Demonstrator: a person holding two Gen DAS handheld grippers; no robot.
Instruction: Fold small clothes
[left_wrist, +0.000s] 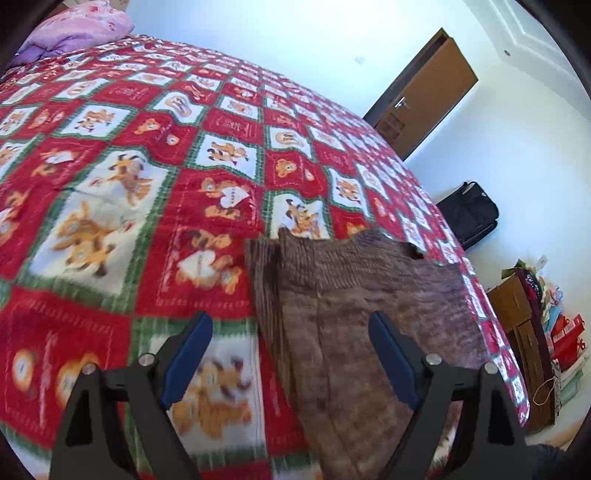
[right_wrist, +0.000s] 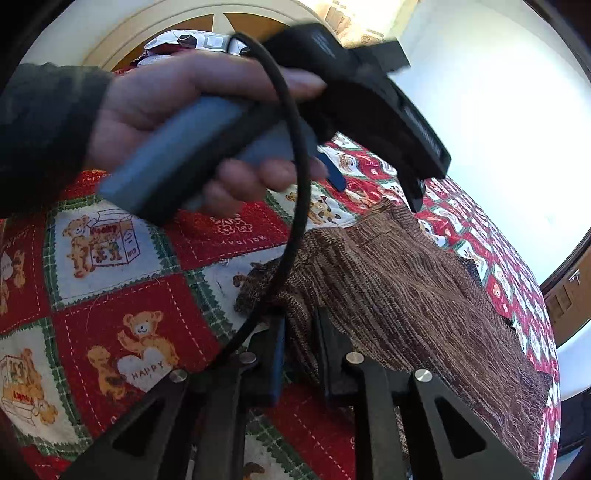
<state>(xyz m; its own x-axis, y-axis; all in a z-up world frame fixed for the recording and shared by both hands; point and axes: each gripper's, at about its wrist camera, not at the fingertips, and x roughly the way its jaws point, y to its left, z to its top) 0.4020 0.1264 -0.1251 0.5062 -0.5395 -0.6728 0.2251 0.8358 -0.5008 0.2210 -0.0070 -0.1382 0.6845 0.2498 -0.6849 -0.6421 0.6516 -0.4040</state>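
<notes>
A brown ribbed knit garment (left_wrist: 354, 306) lies spread flat on a bed, over a quilted bedspread (left_wrist: 147, 155) of red and white squares edged in green, printed with teddy bears and dogs. The knit looks coarse and loosely woven, with a jagged far edge.

The right gripper (right_wrist: 301, 325) has its black fingers drawn close together, pinching a bunched fold at the garment's near corner. The left gripper (left_wrist: 290, 332) stands wide apart just above the cloth, its blue pads (left_wrist: 188, 358) bare, one on each side of the garment's long edge, holding nothing.

From the right-hand camera, a hand (right_wrist: 177, 107) in a dark sleeve (right_wrist: 40, 136) grips the grey handle of the left tool, a black cable (right_wrist: 295, 206) looping beneath it.

A lilac pillow (left_wrist: 77, 29) sits at the bed's far end, and a brown wooden door (left_wrist: 428, 96) stands in the white wall.
</notes>
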